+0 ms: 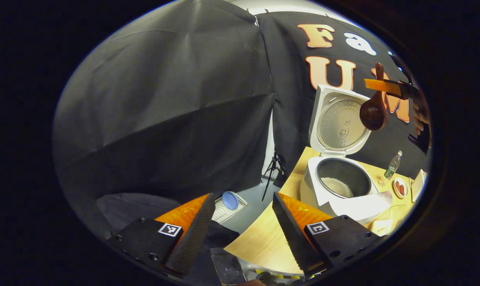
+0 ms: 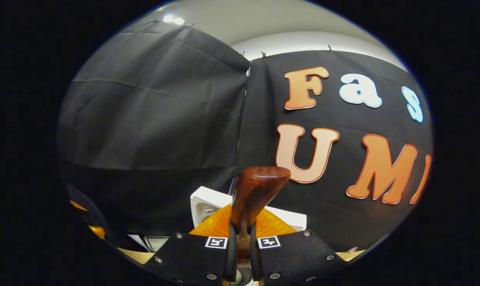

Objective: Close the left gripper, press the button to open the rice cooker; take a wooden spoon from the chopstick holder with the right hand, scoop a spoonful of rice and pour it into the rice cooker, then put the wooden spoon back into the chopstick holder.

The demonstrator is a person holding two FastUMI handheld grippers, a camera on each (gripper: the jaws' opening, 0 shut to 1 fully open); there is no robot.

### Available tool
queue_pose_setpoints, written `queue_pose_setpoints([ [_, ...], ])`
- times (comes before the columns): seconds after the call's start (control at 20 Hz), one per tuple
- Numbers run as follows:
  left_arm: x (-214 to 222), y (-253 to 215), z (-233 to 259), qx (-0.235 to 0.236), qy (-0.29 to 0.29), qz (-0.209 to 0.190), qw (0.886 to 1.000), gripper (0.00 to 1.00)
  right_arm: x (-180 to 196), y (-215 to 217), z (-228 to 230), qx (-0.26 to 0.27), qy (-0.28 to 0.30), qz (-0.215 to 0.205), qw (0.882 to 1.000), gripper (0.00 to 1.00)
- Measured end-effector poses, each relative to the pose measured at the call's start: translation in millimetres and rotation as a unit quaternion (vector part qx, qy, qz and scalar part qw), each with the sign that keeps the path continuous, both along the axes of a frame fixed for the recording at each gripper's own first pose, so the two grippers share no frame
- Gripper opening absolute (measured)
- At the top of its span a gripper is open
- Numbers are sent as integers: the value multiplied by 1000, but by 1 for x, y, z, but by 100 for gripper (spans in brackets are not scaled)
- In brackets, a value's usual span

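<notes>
The white rice cooker (image 1: 335,178) stands open on the wooden table (image 1: 264,238), its lid (image 1: 339,123) raised and white rice in the pot. A dark wooden spoon (image 1: 373,113) hangs bowl-down in the air beside the lid's right edge, above the pot. My right gripper (image 1: 377,84) grips its handle from the right, with a hand (image 1: 420,115) behind it. In the right gripper view, that gripper (image 2: 242,230) is shut on the spoon's handle (image 2: 258,190), which rises between the fingers. My left gripper (image 1: 243,196) stands open and holds nothing, low and left of the cooker.
A clear bottle (image 1: 393,165) and a small dish (image 1: 400,188) with red pieces stand on the table right of the cooker. On the floor left of the table lie a white rack with a blue disc (image 1: 230,200) and a tripod (image 1: 273,169). The cooker's lid (image 2: 202,202) shows below the right gripper.
</notes>
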State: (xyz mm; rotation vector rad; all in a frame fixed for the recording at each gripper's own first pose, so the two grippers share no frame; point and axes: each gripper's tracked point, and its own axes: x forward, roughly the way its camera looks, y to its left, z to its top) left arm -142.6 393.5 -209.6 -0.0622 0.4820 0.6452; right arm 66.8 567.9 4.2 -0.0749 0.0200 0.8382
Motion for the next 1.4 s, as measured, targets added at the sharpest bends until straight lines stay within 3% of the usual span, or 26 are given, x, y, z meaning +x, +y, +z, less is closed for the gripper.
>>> queue_pose_setpoints([
  [0.25, -3, -3, 3, 10, 0, 3, 1000, 99, -12, -24, -2, 62, 82, 9, 995, 13],
  [0.6, 11, -61, 23, 7, -20, -19, 1000, 99, 11, -135, 22, 124, 106, -23, 986, 13],
  [0.8, 26, -97, 34, 18, -34, -35, 999, 98, 21, -215, 6, 131, 120, -64, 982, 13],
  [1.0, 34, -127, 34, -2, -36, -30, 999, 98, 18, -300, -38, 119, 138, -120, 976, 13],
  [1.4, 54, -198, 41, 3, -35, -44, 998, 98, 31, -479, -130, 117, 209, -239, 941, 13],
])
